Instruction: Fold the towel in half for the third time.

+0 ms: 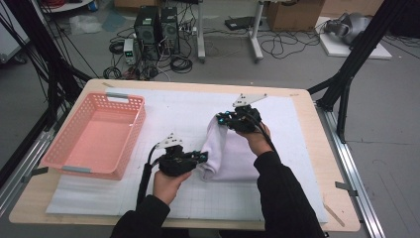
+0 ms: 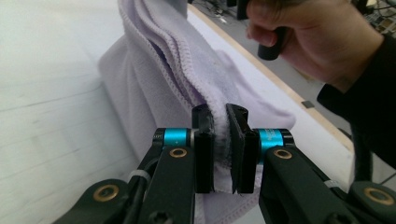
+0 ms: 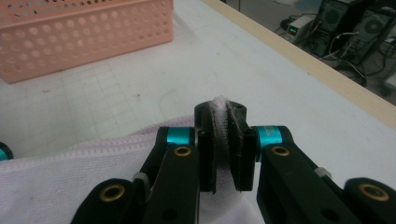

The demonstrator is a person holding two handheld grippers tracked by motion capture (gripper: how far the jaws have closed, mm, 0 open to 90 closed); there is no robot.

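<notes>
A pale lilac towel lies folded on the white mat in the middle of the table, its left edge lifted. My left gripper is shut on the towel's near left corner; in the left gripper view the towel bunches between the two black jaws of that gripper. My right gripper is shut on the far left corner and holds it up. In the right gripper view a thin fold of the towel is pinched at that gripper's jaw tips.
A pink perforated basket stands on the left side of the mat; it is also in the right gripper view. The white gridded mat covers most of the wooden table. Computers and cables lie on the floor beyond.
</notes>
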